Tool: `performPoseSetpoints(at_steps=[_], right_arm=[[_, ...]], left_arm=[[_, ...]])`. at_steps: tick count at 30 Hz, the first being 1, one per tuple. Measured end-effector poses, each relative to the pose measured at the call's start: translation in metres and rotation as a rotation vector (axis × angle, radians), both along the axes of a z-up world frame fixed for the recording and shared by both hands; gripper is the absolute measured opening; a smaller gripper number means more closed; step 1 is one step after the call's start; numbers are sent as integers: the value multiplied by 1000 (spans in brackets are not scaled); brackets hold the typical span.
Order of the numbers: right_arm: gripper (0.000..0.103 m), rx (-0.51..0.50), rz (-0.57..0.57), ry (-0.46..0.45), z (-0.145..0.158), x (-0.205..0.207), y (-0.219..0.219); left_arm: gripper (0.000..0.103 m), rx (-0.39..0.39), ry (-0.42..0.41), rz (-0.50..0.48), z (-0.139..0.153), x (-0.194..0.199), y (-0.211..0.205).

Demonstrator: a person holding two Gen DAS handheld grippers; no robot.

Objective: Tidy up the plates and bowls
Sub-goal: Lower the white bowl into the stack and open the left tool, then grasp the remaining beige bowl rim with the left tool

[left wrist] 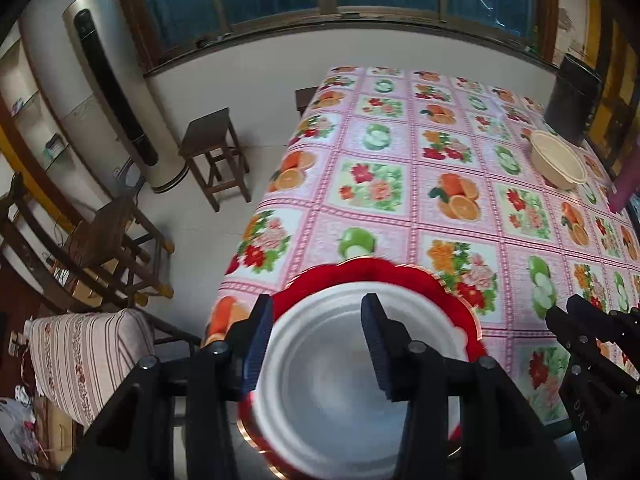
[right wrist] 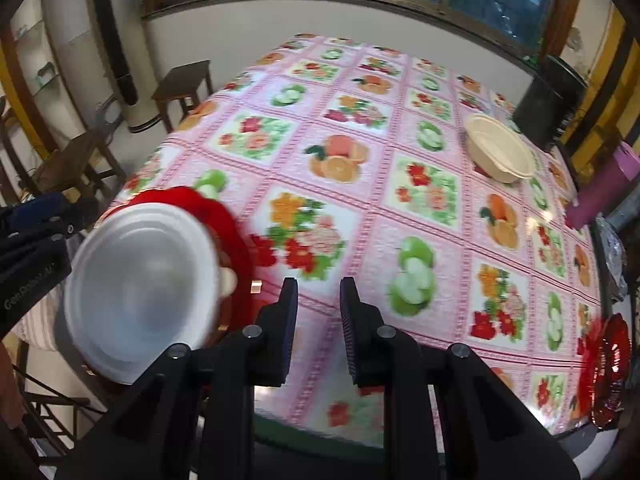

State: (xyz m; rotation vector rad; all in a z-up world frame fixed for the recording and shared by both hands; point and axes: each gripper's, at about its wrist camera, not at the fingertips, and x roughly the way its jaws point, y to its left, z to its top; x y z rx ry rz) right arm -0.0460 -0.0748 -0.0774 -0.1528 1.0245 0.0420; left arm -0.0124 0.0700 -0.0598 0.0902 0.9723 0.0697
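Note:
A white bowl [left wrist: 320, 384] sits on a red scalloped plate [left wrist: 400, 276] at the table's near left corner. My left gripper [left wrist: 316, 320] straddles the bowl's left rim, one finger outside, one inside; the jaws stand apart and I cannot tell if they grip. The same bowl [right wrist: 140, 272] and red plate [right wrist: 224, 216] show at the left of the right wrist view. My right gripper [right wrist: 319, 308] is open and empty above the near table edge. A cream bowl [right wrist: 500, 154] stands far right; it also shows in the left wrist view [left wrist: 558, 158]. Another red plate [right wrist: 604, 368] lies at the near right edge.
The table wears a pink fruit-and-flower cloth [right wrist: 360, 160]. A dark cylinder [right wrist: 548, 100] and a purple object [right wrist: 604, 184] stand at the far right. Wooden stools [left wrist: 216, 152] and a chair [left wrist: 116, 248] stand left of the table.

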Motion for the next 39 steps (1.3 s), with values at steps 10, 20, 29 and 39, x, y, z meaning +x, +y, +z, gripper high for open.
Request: performPoseSetpoints(at_steps=[10,20,29,39], right_arm=[[23,-75,-107,-20,-1,23,-82],[23,52,-276,25,6,73,-211],[23,303,-387,67,3,151,-312],[37,372,-382,60,-25,214,-339]], left_arm=[[58,6,6,-116,3,41,-91],[68,-37,87,-192,10,130,-193],[84,11,124,-158,5,218,-262],[88,10,174,-110,-36,277,-312]])
